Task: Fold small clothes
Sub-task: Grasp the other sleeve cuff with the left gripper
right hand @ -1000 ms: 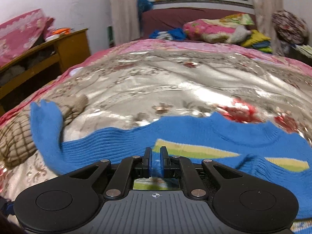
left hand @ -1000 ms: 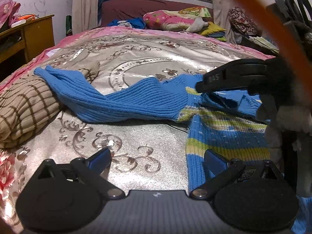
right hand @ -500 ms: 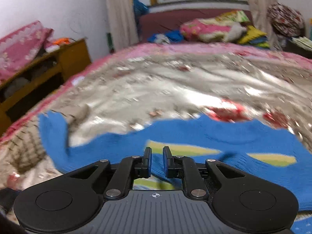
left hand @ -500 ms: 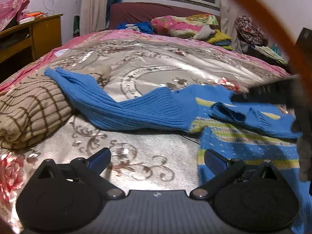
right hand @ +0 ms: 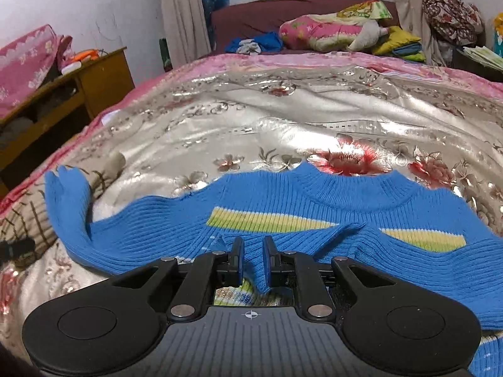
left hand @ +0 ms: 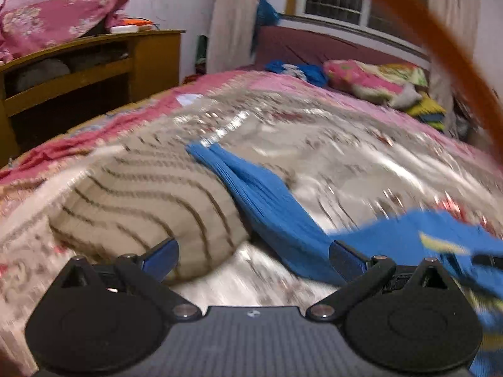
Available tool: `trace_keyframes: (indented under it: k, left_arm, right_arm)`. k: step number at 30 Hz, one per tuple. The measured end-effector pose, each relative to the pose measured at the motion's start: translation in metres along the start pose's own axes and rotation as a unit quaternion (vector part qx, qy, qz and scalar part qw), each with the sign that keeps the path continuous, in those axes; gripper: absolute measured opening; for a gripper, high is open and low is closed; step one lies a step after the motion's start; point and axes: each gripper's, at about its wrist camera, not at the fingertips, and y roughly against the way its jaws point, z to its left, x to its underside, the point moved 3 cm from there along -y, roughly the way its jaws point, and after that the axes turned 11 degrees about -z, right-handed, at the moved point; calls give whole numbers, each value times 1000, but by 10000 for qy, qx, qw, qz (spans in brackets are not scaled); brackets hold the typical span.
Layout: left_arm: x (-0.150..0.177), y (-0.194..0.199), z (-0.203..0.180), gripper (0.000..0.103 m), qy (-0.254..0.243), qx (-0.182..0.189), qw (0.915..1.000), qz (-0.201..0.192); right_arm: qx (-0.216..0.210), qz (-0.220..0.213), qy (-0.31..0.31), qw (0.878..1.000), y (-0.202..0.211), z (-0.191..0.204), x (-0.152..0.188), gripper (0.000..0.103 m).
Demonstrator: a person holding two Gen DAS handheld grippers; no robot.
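A small blue ribbed sweater point(right hand: 330, 216) with yellow-green stripes lies flat on the silver floral bedspread point(right hand: 283, 116). Its right sleeve is folded across the chest and its cuff point(right hand: 256, 270) lies between the fingers of my right gripper point(right hand: 253, 251), whose jaws stand slightly apart. The other sleeve point(left hand: 267, 201) stretches left onto a beige striped pillow point(left hand: 141, 201). My left gripper point(left hand: 251, 254) is wide open and empty, low over the bedspread between the pillow and that sleeve. The left wrist view is motion-blurred.
A wooden cabinet point(left hand: 94, 62) stands left of the bed. Piled bedding and clothes point(right hand: 339, 31) lie on a maroon sofa beyond the bed. An orange cable point(left hand: 440, 47) crosses the left wrist view at upper right.
My right gripper's jaws have opened slightly around the folded sleeve cuff. My left gripper has swung left, toward the pillow and the outstretched sleeve.
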Motion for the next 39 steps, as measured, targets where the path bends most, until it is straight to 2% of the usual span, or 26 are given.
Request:
trace_keyframes:
  k: [4,8,11,14,16,17,23,27,29,31,32,33,35,39]
  left_arm:
    - [-38,-13,13,103,42,-113,9997,-208]
    - [-59,-41,28,101,371,-213,9991,-39]
    - [-59,-62,32,93,464,-264,9985,138]
    - [-54,-80,35,80,437,-469,9974,315]
    - [-49,-91,39,63,613,-507,9955,511]
    - [-47,-96,41,60,737,-501,9941,613]
    - [-45,-111,44,58,940,-591,9919,620]
    - [-47,-119,39,58,805,-607,9928,645]
    - [-49,-120,36,53,715,-668,9932,628]
    - [-49,-122,37,40,670,-792,9926,638]
    - [-50,-122,38,37,688,-831,9921,637]
    - [-51,-122,40,28,738,-813,9921,612]
    - [-54,-120,42,19,920,-663,9920,560]
    - [-61,-111,36,16,1044,-388,9929,425]
  right_arm:
    - [-72,2,-181,9998,3,-3,1,15]
    - [-80,-46,-225,9997,6,-6,-1,15]
    - [-95,-99,-364,9992,11,-13,-4,15]
    - [-86,-147,-512,9985,16,-22,-7,15]
    - [-81,-158,-581,9982,19,-27,-7,15]
    - [-78,-165,-609,9980,20,-29,-7,15]
    - [-53,-171,-744,9971,24,-38,-4,15]
    - [-50,-137,-835,9964,26,-41,-1,15]
    - [-50,-127,-854,9963,27,-42,0,15]
    - [-47,-126,-869,9961,29,-43,1,15]
    - [-43,-133,-875,9961,30,-44,1,15]
    - [-40,-143,-884,9960,31,-45,0,15]
    - [-39,-170,-921,9956,34,-47,0,15]
    - [-36,-234,-966,9950,41,-50,-2,15]
